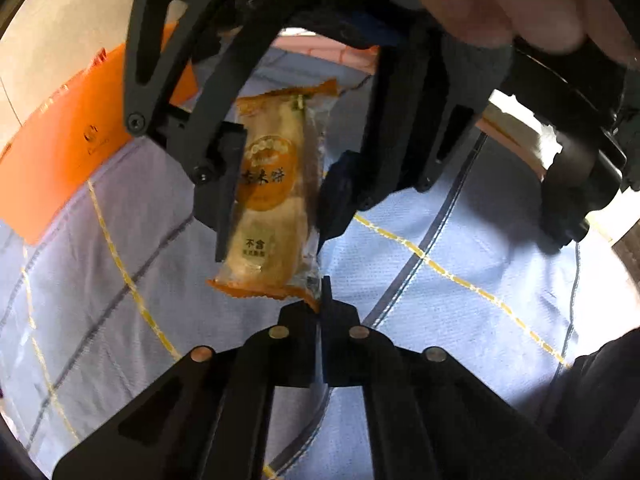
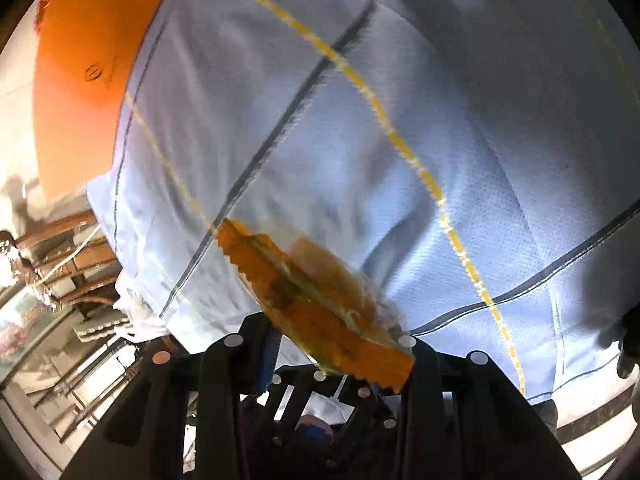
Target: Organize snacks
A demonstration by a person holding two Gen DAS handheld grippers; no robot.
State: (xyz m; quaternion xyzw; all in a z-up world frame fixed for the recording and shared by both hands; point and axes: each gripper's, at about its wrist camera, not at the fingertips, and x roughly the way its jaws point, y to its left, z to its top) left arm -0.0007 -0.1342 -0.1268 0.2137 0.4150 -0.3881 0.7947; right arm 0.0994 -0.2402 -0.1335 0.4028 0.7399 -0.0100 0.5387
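An orange-and-clear wrapped pastry snack (image 1: 276, 196) hangs in the air above the blue checked tablecloth (image 1: 460, 312). My left gripper (image 1: 321, 300) is shut on the snack's lower crimped corner. My right gripper (image 1: 276, 188) comes in from above, its fingers on either side of the snack's middle, touching or nearly touching it. In the right wrist view the snack (image 2: 316, 300) lies slanted across my right gripper (image 2: 324, 344), and my left gripper shows beneath it.
An orange box (image 1: 76, 140) lies at the cloth's far left, also in the right wrist view (image 2: 88, 68). A wooden chair (image 2: 76, 256) and floor show beyond the table edge. The person's hand (image 1: 500, 0) is at the top.
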